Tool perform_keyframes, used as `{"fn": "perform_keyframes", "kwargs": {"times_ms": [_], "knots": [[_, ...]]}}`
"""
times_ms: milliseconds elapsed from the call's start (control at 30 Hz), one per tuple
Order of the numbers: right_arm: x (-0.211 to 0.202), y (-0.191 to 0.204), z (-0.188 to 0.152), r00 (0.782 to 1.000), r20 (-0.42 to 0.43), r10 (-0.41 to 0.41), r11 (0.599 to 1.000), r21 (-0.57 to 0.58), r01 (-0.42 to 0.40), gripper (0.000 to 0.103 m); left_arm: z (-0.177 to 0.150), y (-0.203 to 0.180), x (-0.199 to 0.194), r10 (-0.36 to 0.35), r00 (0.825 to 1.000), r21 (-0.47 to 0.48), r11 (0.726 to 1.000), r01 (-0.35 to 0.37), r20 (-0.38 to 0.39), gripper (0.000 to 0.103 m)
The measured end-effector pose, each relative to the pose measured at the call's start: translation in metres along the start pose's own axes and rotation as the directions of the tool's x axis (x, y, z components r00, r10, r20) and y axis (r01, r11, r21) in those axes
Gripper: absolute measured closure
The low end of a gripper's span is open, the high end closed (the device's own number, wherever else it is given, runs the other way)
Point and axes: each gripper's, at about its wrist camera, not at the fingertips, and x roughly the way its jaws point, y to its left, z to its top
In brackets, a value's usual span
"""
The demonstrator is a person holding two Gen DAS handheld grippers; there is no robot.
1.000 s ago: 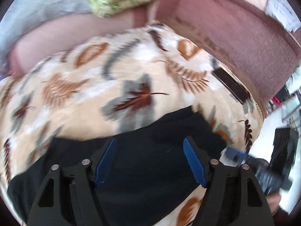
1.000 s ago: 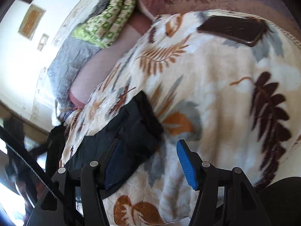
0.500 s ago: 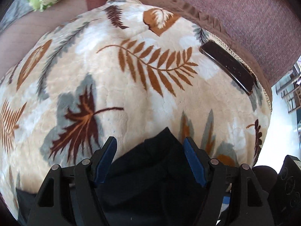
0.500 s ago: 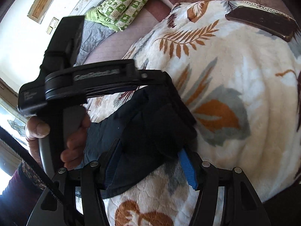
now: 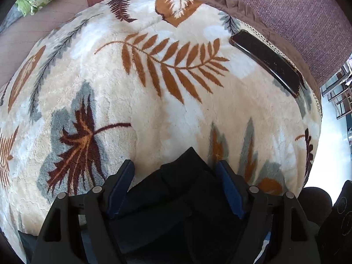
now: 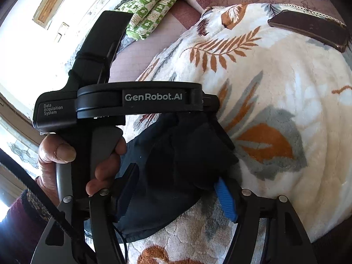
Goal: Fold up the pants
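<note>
The dark navy pants (image 5: pixel 182 200) lie bunched on a cream leaf-print blanket (image 5: pixel 154 101). My left gripper (image 5: pixel 176 176) is open, its blue pads either side of the pants' raised end, not pinching it. In the right wrist view the pants (image 6: pixel 176 167) sit between the wide-apart jaws of my right gripper (image 6: pixel 178 189), which is open, with the cloth against both pads. The left gripper's black body (image 6: pixel 132 101), held by a hand (image 6: pixel 59 154), hovers just above the pants there.
A dark phone (image 5: pixel 266 63) lies on the blanket's far right edge, also in the right wrist view (image 6: pixel 308 28). A maroon sofa back (image 5: pixel 286 6) rises behind. A green patterned cloth (image 6: pixel 154 6) lies far left. The floor drops off at right.
My left gripper has moved right along the pants to their end, coming in beside my right gripper. My right gripper has closed in around the same bunched end.
</note>
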Motion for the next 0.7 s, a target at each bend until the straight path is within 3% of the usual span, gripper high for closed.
{"fn": "perform_keyframes", "kwargs": {"times_ms": [100, 167, 200, 233, 300, 333, 367, 700], "knots": [[0.004, 0.002, 0.001, 1.000, 0.004, -0.008, 1.000, -0.005, 0.008, 0.030, 0.000, -0.005, 0.002, 0.030, 1.000, 0.022, 0.999, -0.030, -0.009, 0.027], [0.006, 0.004, 0.002, 1.000, 0.006, -0.015, 1.000, -0.013, 0.015, 0.030, 0.001, -0.010, -0.001, 0.016, 1.000, 0.041, 0.999, -0.016, -0.011, 0.047], [0.007, 0.005, 0.003, 1.000, 0.006, -0.022, 1.000, -0.020, 0.023, 0.031, 0.000, -0.012, -0.003, 0.009, 1.000, 0.045, 0.999, -0.009, -0.005, 0.065], [0.009, 0.006, 0.004, 0.999, 0.007, -0.032, 0.999, -0.028, 0.032, 0.036, -0.001, -0.015, -0.007, 0.020, 1.000, 0.056, 0.998, -0.020, 0.002, 0.073], [0.011, 0.008, 0.004, 0.998, 0.006, -0.056, 0.997, -0.045, 0.056, 0.058, -0.004, -0.015, -0.013, 0.018, 1.000, 0.056, 0.998, -0.019, 0.014, 0.081], [0.013, 0.008, 0.005, 0.999, -0.002, -0.052, 0.998, -0.042, 0.052, 0.075, -0.006, -0.013, -0.018, 0.016, 1.000, 0.046, 0.999, -0.017, 0.023, 0.082], [0.015, 0.006, 0.005, 0.999, -0.019, -0.033, 0.999, -0.030, 0.032, 0.080, -0.008, -0.010, -0.023, 0.013, 0.999, 0.031, 0.999, -0.014, 0.036, 0.082], [0.006, 0.036, -0.002, 1.000, 0.017, 0.008, 0.993, -0.121, -0.006, 0.083, -0.048, 0.020, -0.086, -0.015, 0.983, -0.097, 0.995, 0.032, 0.181, 0.083]]}}
